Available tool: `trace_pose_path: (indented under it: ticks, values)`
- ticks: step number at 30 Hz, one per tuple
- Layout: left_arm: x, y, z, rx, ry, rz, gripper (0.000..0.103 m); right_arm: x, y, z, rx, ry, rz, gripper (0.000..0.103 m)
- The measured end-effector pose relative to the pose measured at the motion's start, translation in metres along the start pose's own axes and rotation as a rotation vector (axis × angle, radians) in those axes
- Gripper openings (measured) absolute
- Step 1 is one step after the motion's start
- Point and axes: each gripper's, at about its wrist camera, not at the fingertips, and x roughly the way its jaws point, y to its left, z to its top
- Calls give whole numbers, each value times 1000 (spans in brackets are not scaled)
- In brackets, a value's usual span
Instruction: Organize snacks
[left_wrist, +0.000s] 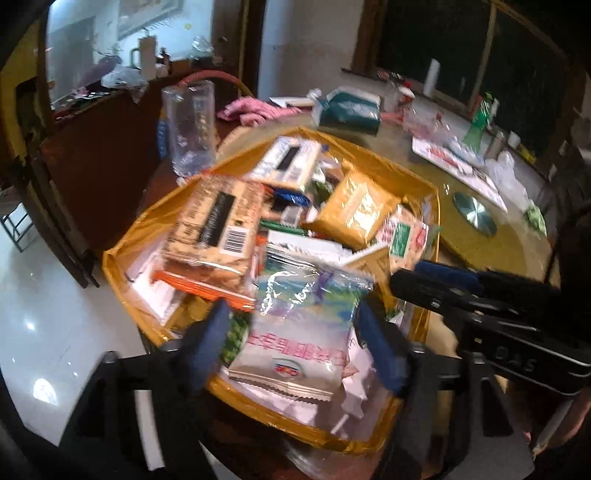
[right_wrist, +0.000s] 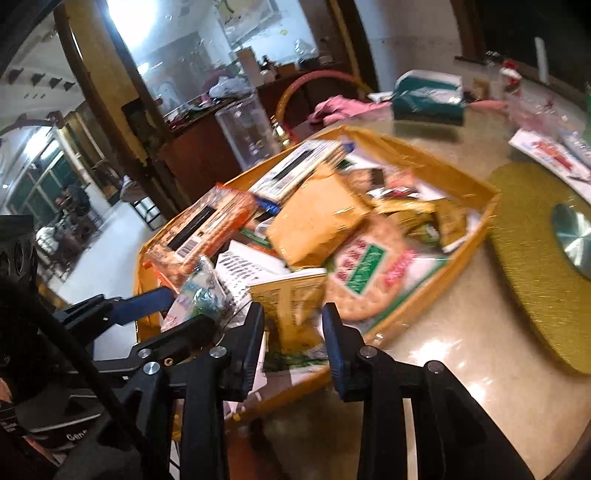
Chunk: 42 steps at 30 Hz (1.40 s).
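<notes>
A yellow tray (left_wrist: 122, 258) (right_wrist: 443, 155) on the round table is heaped with snack packets. My left gripper (left_wrist: 293, 345) is open over its near edge. A white and green packet (left_wrist: 295, 332) lies on the heap between the blue pads, which stand off its sides. My right gripper (right_wrist: 294, 349) is also open, with a yellow printed packet (right_wrist: 291, 299) between its fingers and lying on the pile. A large round cracker pack (right_wrist: 365, 273) and a plain yellow bag (left_wrist: 354, 206) (right_wrist: 314, 225) lie further in. Each tool shows in the other's view: right gripper (left_wrist: 436, 280), left gripper (right_wrist: 173, 314).
Behind the tray stand a clear plastic jar (left_wrist: 190, 125), a pink cloth (left_wrist: 255, 109) and a green tissue pack (left_wrist: 351, 109). Leaflets (left_wrist: 454, 162) and a green bottle (left_wrist: 480, 118) lie far right. A gold turntable (right_wrist: 535, 295) sits right of the tray. The table edge drops to white floor on the left.
</notes>
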Motion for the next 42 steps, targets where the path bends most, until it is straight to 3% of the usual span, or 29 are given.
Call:
trace_pose_path:
  ticks: [2,5,9,24,31,42]
  values:
    - [-11,-1,-2,-23,-35,-5,87,-15,-5,-4,21,-22,5,47]
    - [-28,-11,-7,-15,-75,16,90,-38,-11,-14,55,-60,-22,64]
    - [-47,-30,-16,8,-92,48,90,-64,-19,-31,99,-79,-17,73]
    - [-91,-76,-42,92,-68,118,91,-113,-16,-61,158,-100,-107,75]
    - [-93,-69,-44,77,-86,148,91,-114,-13,-61,144,-102,-115,75]
    - [-67,-40,-38,54,-48,157,91,-80,-6,-46,108,-54,-103,75]
